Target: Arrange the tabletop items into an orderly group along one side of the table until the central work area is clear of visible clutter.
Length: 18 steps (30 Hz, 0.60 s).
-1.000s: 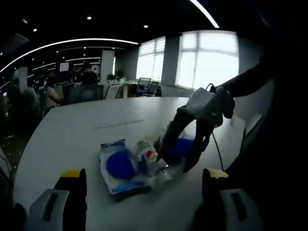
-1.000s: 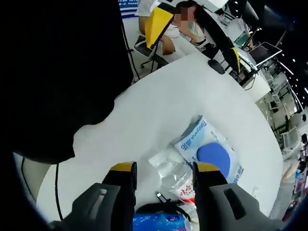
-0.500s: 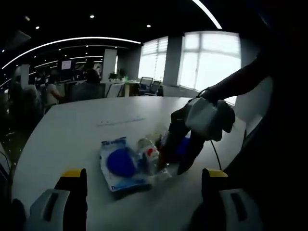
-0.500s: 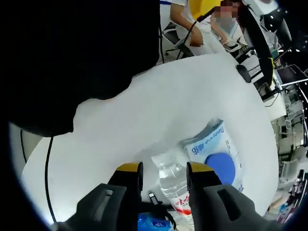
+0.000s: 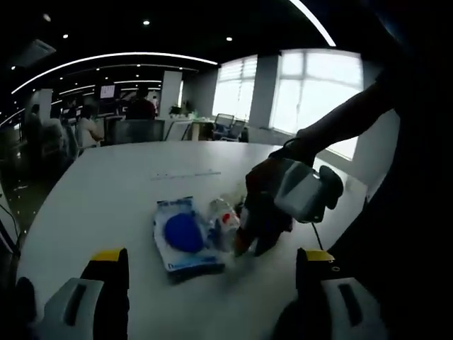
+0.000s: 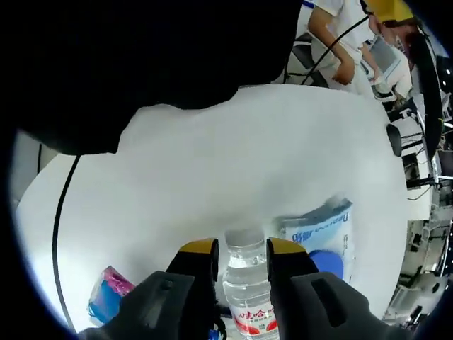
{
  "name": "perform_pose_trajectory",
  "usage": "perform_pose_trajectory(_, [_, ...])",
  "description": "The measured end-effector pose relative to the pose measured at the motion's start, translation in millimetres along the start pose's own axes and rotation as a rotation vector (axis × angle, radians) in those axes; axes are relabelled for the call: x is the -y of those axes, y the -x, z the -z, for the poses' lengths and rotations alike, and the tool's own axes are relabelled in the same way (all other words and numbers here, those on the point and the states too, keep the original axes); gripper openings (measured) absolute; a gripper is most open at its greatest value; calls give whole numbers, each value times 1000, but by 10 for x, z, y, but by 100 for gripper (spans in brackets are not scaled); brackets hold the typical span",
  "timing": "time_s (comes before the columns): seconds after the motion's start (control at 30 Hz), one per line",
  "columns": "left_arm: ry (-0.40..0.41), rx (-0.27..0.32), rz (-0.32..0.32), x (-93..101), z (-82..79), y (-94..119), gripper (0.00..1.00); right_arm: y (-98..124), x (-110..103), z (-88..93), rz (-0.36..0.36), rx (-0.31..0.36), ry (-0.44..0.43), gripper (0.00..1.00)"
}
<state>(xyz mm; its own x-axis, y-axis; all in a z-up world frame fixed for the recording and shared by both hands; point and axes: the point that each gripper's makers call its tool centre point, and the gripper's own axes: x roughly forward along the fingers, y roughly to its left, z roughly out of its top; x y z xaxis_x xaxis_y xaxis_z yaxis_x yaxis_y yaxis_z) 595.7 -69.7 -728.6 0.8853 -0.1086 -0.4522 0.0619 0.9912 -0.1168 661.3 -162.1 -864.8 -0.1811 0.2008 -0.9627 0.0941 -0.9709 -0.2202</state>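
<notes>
Bottle, clear plastic with a red label: we see it clamped between the right gripper jaws, cap pointing ahead along them. Blue packet beside it. Left gripper spread, empty, farther off.

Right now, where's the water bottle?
In the right gripper view the water bottle stands between the right gripper jaws, beside the blue-and-white packet. In the left gripper view it sits mid-table, right of that packet.
</notes>
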Motion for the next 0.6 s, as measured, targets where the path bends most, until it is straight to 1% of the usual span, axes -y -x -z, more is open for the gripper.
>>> perform_pose_trajectory(0.13, [8, -2, -9, -32, 14, 16, 97, -21, 25, 10, -2, 7, 24, 18])
perform_pose_trajectory(0.23, [12, -7, -12, -44, 22, 20, 96, -40, 22, 15, -15, 10, 50, 18])
perform_pose_trajectory(0.47, [17, -8, -23, -99, 21, 10, 96, -45, 15, 16, -35, 19, 58, 17])
perform_pose_trajectory(0.6, [17, -7, -24, -99, 7, -6, 96, -39, 7, 17, -38, 11, 71, 17])
